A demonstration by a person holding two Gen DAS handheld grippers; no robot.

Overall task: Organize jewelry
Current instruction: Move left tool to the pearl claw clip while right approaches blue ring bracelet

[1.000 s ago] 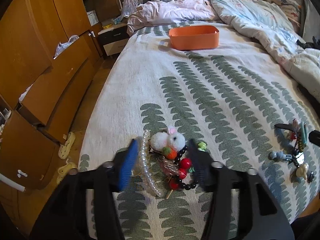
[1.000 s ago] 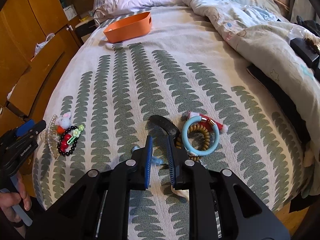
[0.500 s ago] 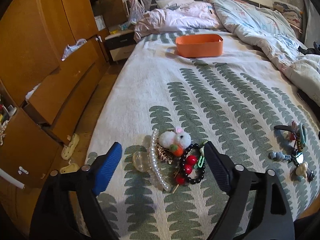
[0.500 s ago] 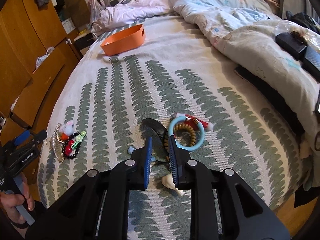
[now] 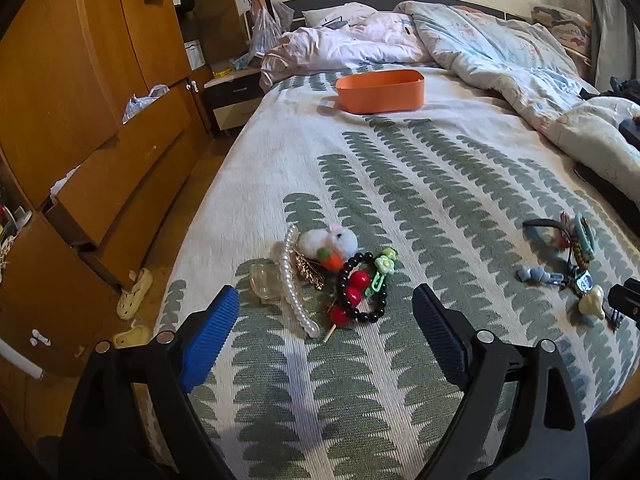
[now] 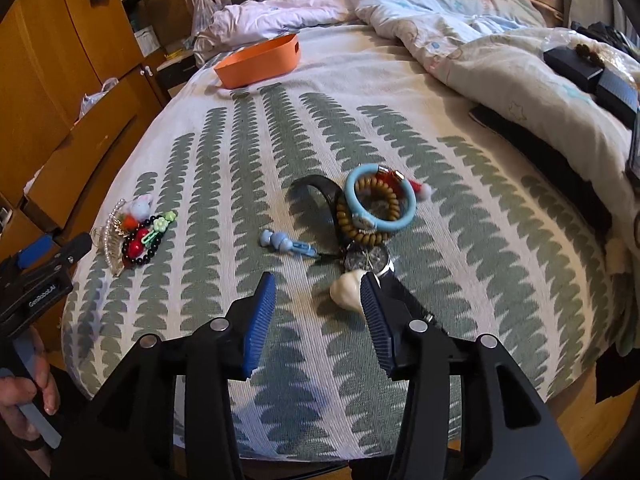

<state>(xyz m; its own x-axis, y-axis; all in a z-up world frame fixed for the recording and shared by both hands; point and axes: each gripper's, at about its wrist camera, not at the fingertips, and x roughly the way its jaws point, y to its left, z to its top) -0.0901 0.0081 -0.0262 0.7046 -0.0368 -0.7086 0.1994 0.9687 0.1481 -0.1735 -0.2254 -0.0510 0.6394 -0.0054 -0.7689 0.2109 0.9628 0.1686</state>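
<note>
Jewelry lies in two heaps on the bed (image 5: 400,184): beads (image 5: 362,294) before the left tool (image 5: 326,316), jaws just spread wide and empty; bangle (image 6: 378,202) beyond the right tool (image 6: 318,306), jaws just parting, empty.

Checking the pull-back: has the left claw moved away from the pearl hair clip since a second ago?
Yes. The left claw, its jaws just opened and empty, has backed toward the bed's near edge; the pearl hair clip, formerly between its pads, now lies ahead of them.

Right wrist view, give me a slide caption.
Open right claw nears a cream shell by a jewelry pile on the bed.
</note>
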